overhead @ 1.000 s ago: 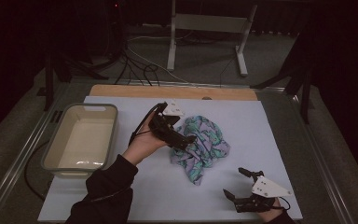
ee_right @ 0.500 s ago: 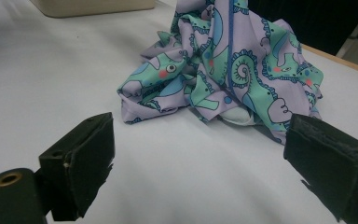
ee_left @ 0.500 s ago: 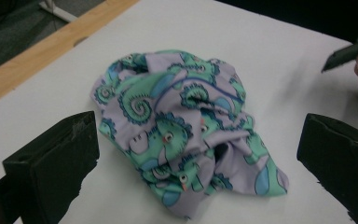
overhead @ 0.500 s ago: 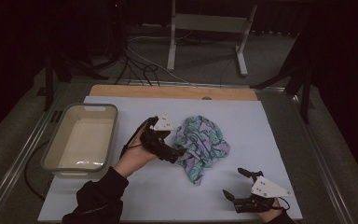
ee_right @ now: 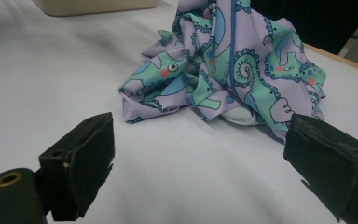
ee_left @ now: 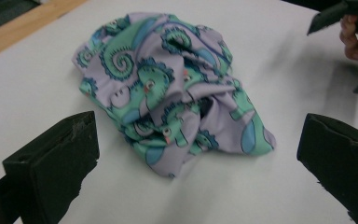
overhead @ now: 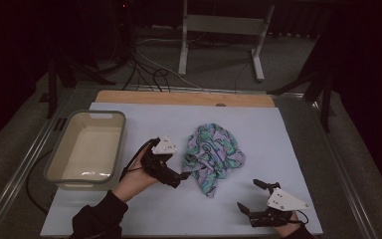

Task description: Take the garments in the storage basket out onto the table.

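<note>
Gaping wide with nothing between its jaws, the left gripper (overhead: 179, 172) is hovering just beside the cloth (overhead: 214, 154), on the side of it toward the tub (overhead: 87, 152). In the left gripper view its two black jaws are standing far apart at the lower corners, and the cloth (ee_left: 172, 88) is lying crumpled on the sheet between and beyond them, not touched by either jaw. The cloth is lilac with green and blue seahorse prints, bunched into a loose heap near the middle of the white sheet (overhead: 278, 134).

The left hand (overhead: 134, 177) is wrapping the gripper's body from below, the dark sleeve (overhead: 99, 221) is coming in at the bottom of the high view, and the grey plate is tilting up on top of the gripper.

The right gripper (overhead: 251, 196) is resting low near the sheet's near edge, well apart from the cloth and on its side away from the tub. Its jaws are also spread open and empty; in the right gripper view they are framing the cloth (ee_right: 228, 65), which is lying farther off, with the tub's (ee_right: 93, 5) pale wall showing past it. The right hand is mostly cut off at the frame's bottom edge.

The tub is sitting at the sheet's left edge, well apart from the cloth.
</note>
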A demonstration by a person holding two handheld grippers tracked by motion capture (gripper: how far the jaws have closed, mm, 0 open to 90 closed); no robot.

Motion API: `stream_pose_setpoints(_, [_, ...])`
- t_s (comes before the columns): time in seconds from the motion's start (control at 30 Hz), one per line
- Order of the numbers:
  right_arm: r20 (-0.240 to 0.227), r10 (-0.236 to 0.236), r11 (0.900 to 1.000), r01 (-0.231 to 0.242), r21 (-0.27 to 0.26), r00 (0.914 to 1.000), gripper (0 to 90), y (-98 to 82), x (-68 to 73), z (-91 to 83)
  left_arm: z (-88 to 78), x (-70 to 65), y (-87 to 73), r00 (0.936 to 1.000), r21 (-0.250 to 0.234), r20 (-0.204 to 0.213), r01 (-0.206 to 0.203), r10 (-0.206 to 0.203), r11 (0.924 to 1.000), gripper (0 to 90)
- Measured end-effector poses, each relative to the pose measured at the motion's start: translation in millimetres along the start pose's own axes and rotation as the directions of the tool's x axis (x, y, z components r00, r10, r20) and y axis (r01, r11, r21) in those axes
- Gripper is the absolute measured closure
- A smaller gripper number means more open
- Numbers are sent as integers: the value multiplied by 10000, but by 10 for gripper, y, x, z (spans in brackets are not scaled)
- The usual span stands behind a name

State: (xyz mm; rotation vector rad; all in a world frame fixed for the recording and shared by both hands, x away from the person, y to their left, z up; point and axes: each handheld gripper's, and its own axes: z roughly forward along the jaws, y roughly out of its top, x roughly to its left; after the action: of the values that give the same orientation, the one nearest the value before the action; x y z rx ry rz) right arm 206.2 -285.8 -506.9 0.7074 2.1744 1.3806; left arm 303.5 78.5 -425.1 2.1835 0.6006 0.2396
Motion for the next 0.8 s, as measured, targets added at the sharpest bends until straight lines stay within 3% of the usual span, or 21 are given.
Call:
stream_pose_setpoints(0.4, [-36, 2, 10000, -1, 28, 10000, 89, -3, 5, 16, -10, -104, -309, 9997, 114, 251, -37, 35, 9999, 0])
stream_pose_setpoints(0.57, [-43, 54, 10000, -53, 64, 10000, 90, -4, 7, 21, -7, -174, -432, 9986, 268, 430, -312, 301, 9992, 0])
stream_pose_setpoints(0.8, [-72, -19, 10000, 19, 70, 10000, 90, -11, 4, 28, -12, -204, -648, 9976, 464, 690, -110, 77, 9989, 0])
